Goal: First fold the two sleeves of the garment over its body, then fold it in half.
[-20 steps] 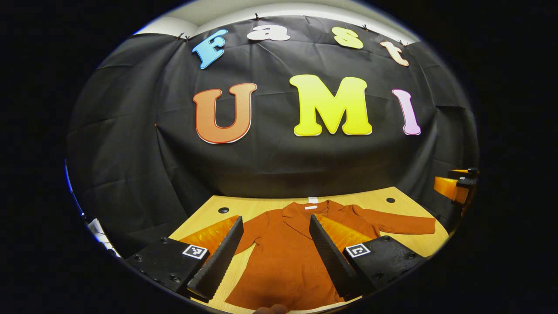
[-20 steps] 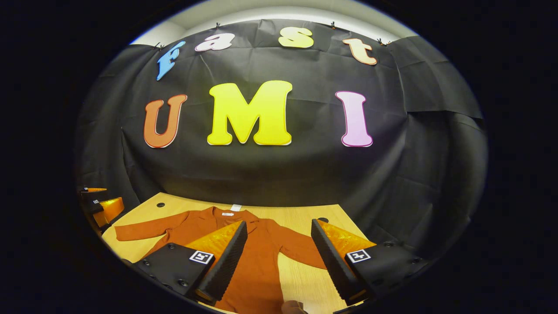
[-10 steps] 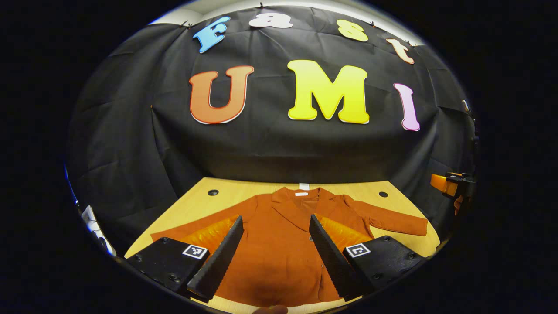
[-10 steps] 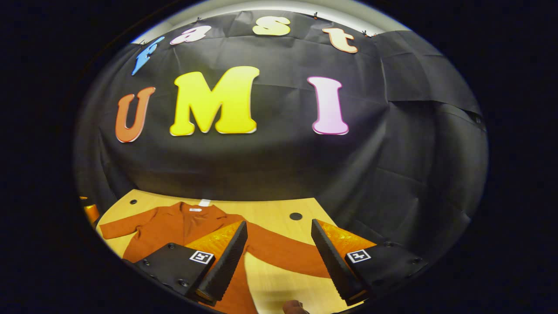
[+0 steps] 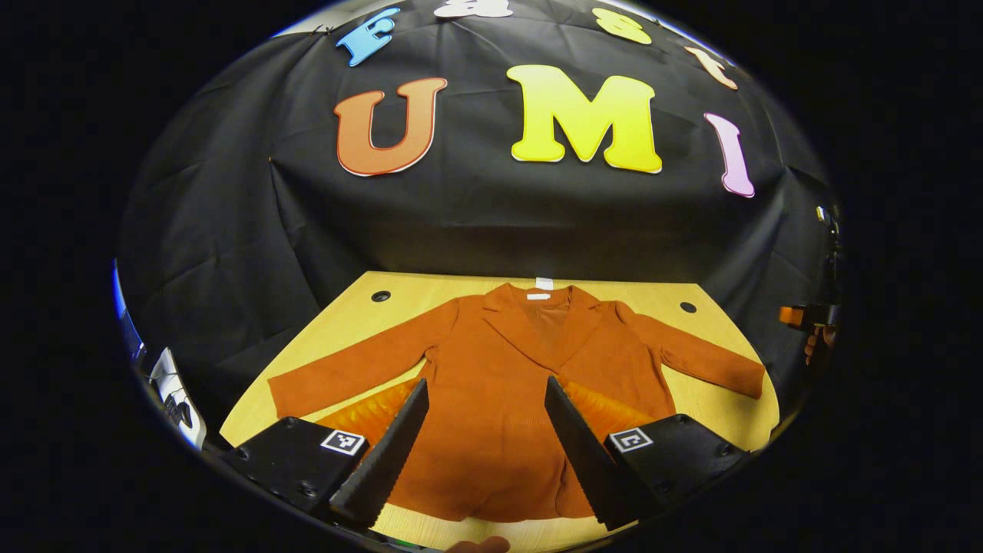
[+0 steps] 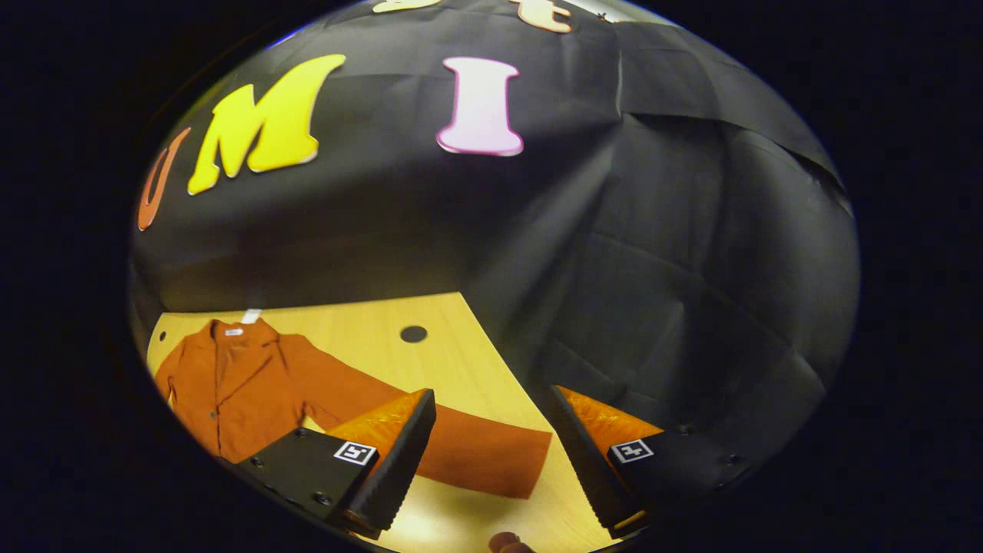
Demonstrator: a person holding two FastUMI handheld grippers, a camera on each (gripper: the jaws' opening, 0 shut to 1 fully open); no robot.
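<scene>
Two grippers are at work, and both have their fingers spread wide with nothing between them. In the left gripper view, the left gripper (image 5: 480, 453) hangs above the lower body of one rust-orange garment (image 5: 507, 399), its two fingers (image 5: 384, 461) angled apart over the cloth without touching it as far as can be seen. In the right gripper view, the right gripper (image 6: 491, 461) is held over the end of one sleeve, with the cuff (image 6: 514, 461) lying in the gap between its two parted fingers (image 6: 395, 468); whether the fingers touch the cloth cannot be told.

One garment lies flat and face up on one light wooden table (image 5: 361, 315), collar toward the booth's black wall. Its two sleeves are both spread outward: the left sleeve (image 5: 353, 369) slants toward the near left part of the table, and the right sleeve (image 5: 706, 361) reaches toward the table's right edge. Neither sleeve is folded over the body. One small white label (image 5: 538, 296) shows inside the collar, and one white tag (image 5: 544, 283) lies on the table just beyond it.

Two round dark holes sit in the tabletop, one near the far left corner (image 5: 381, 296) and one near the far right corner (image 5: 688, 307). A fingertip (image 6: 507, 542) of the holding hand shows at the bottom of the right gripper view.
</scene>
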